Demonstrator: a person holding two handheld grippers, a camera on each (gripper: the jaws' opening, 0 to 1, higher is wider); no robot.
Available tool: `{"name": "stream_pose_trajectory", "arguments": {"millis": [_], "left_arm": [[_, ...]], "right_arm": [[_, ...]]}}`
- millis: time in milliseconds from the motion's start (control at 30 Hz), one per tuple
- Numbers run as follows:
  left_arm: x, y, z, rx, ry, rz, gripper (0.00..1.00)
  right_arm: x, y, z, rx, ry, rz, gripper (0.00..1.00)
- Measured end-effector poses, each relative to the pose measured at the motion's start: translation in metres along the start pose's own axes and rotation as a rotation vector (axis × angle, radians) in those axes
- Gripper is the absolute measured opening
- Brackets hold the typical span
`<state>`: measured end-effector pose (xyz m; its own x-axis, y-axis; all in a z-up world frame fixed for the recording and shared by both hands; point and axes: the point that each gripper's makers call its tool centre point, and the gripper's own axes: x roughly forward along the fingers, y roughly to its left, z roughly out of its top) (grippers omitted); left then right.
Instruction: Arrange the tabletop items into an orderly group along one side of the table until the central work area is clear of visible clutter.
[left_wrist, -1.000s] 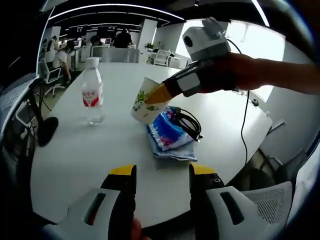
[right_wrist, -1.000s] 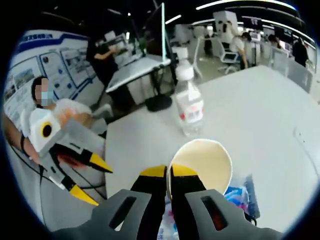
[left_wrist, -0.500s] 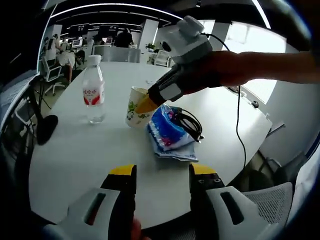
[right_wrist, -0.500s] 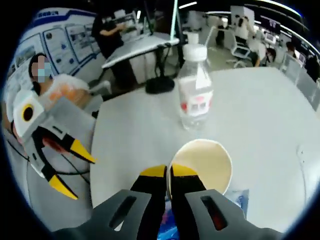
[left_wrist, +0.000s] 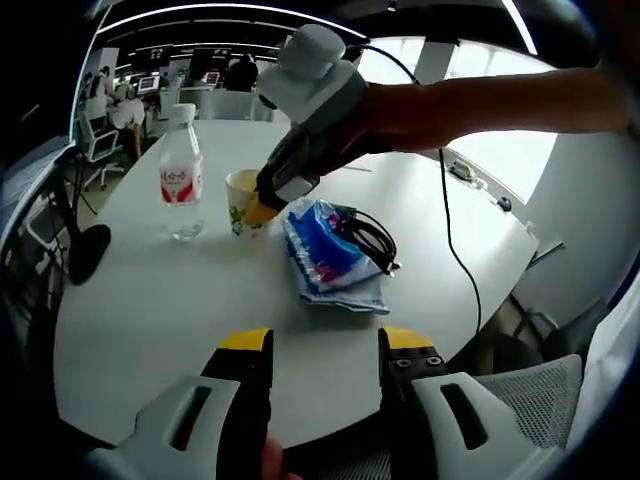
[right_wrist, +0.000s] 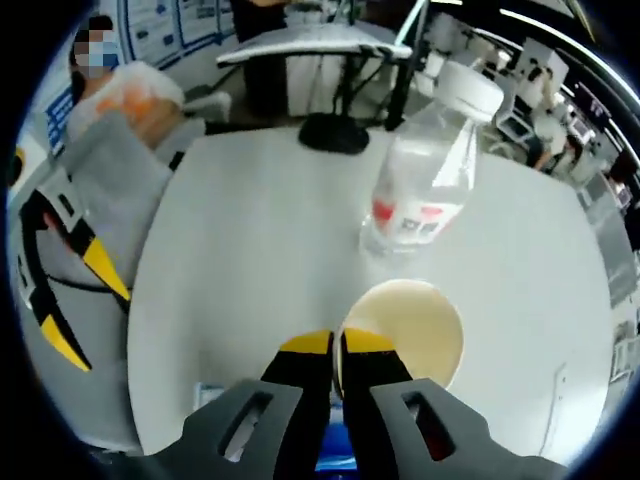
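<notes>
Well, the right gripper (right_wrist: 336, 345) had its jaws pinched on the rim of the paper cup (right_wrist: 405, 325), one jaw inside and one outside. In the left gripper view the cup (left_wrist: 240, 201) sat at the white table (left_wrist: 170, 300), just beside the water bottle (left_wrist: 181, 172), with the blue packet (left_wrist: 325, 255) and black cable (left_wrist: 368, 236) close on its other side. The left gripper (left_wrist: 322, 345) hung over the near edge, jaws apart, holding nothing.
</notes>
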<state>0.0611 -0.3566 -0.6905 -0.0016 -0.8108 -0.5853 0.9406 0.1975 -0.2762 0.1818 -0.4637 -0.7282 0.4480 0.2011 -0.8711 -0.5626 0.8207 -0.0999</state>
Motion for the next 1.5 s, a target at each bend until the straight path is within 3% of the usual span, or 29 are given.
{"name": "stream_pose_trajectory", "arguments": {"millis": [767,1167,1500], "left_arm": [[-0.005,0.012,0.005,-0.013,-0.016,0.019,0.41],[-0.008,0.01,0.006,-0.008,-0.019,0.017,0.41],[-0.009,0.005,0.01,0.004,-0.024,0.01,0.41]], "right_arm": [[0.017,-0.025,0.006,-0.047,0.045,-0.023,0.02],[0.004,-0.025,0.013,0.004,-0.02,-0.045,0.11],[-0.022,-0.026,0.022,0.023,-0.103,-0.074,0.15]]}}
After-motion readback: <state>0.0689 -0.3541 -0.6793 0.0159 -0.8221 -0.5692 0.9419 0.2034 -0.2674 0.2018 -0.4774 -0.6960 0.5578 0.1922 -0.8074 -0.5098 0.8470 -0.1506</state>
